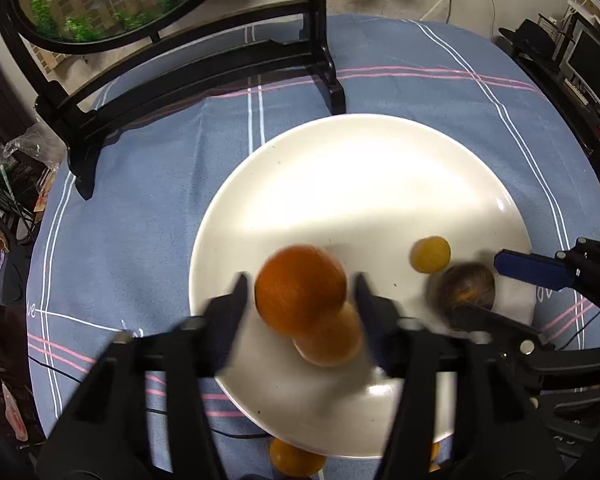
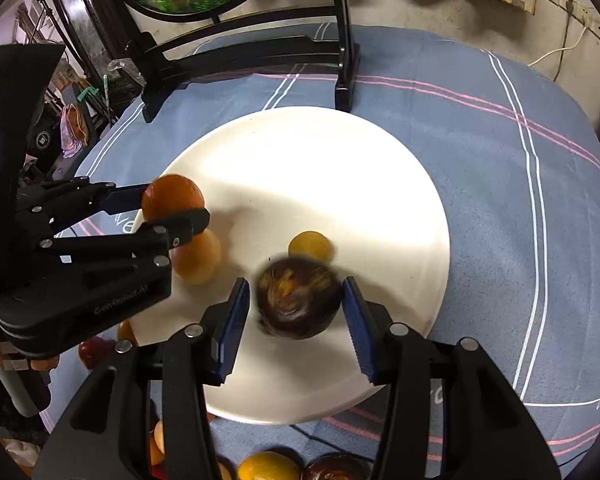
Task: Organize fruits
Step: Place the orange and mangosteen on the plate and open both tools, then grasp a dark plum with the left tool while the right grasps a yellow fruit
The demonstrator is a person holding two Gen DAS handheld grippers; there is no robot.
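A white plate [image 1: 340,152] [image 2: 300,148] lies on the blue cloth. An orange [image 1: 300,288] [image 2: 172,198], blurred, sits between the fingers of my left gripper [image 1: 300,282] [image 2: 174,206], which stands open with gaps at the pads. It rests on top of a paler orange [image 1: 332,344] [image 2: 196,260] on the plate. A dark purple-brown fruit [image 2: 296,300] [image 1: 464,284], also blurred, is between the blue pads of my right gripper [image 2: 296,308] [image 1: 486,290]; a thin gap shows at the left pad. A small yellow fruit [image 1: 430,254] [image 2: 310,245] lies just beyond it.
A black wooden stand [image 1: 204,64] [image 2: 346,60] with a round fish picture is behind the plate. Loose fruit lies off the plate's near edge: an orange [image 1: 296,458] [image 2: 268,466], a dark fruit [image 2: 336,468], a red one [image 2: 92,350]. Clutter lines the table's left side.
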